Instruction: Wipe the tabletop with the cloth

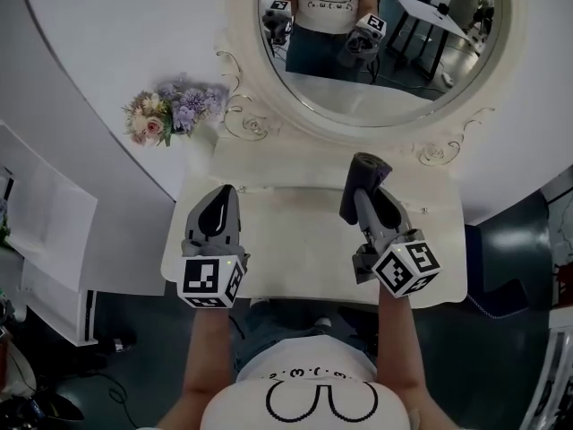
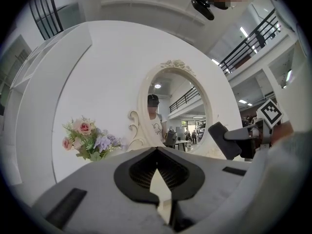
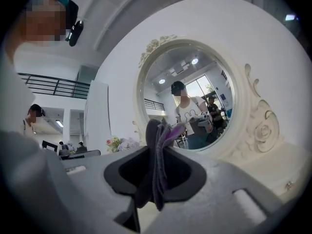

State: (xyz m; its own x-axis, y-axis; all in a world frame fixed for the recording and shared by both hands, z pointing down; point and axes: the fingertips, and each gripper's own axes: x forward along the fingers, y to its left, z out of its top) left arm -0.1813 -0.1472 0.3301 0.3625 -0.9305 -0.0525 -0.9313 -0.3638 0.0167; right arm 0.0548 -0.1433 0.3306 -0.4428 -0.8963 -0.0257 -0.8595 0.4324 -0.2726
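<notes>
Directly below the mirror (image 1: 376, 43), a cream tabletop (image 1: 295, 206), smooth and matte, with a curved front edge and rounded corners. Bare surface over most of its width. Open room between the two grippers and toward the foot of the mirror. Beyond the left and right edges, only dark floor (image 1: 501, 330).

Below the mirror, toward its right side, the right gripper (image 1: 365, 184), jaws clamped on the cloth (image 1: 367, 168). Cloth dark grey with a purple edge, soft, folded in several layers. In the right gripper view, standing up past the jaw tips and hanging a little under them. Touching the tabletop or not: not possible to tell.

Below the mirror, toward its left side, the left gripper (image 1: 218, 195), jaws closed tip against tip with nothing between them. Hard grey plastic body, black ribbed pads. Through the gap lower down, only a thin sliver of cream surface.

At the rear of each gripper, a cube (image 1: 213, 280) with black and white square markers, over the front edge of the tabletop.

Mirror oval, in a thick cream frame (image 1: 358, 125) with carved scrolls and rose shapes low on both sides. Left of the mirror, against the round white wall panel (image 1: 116, 43), a bunch of flowers (image 1: 170, 115), pink and lilac with green leaves. In the mirror glass, the person in a white shirt with both grippers.
</notes>
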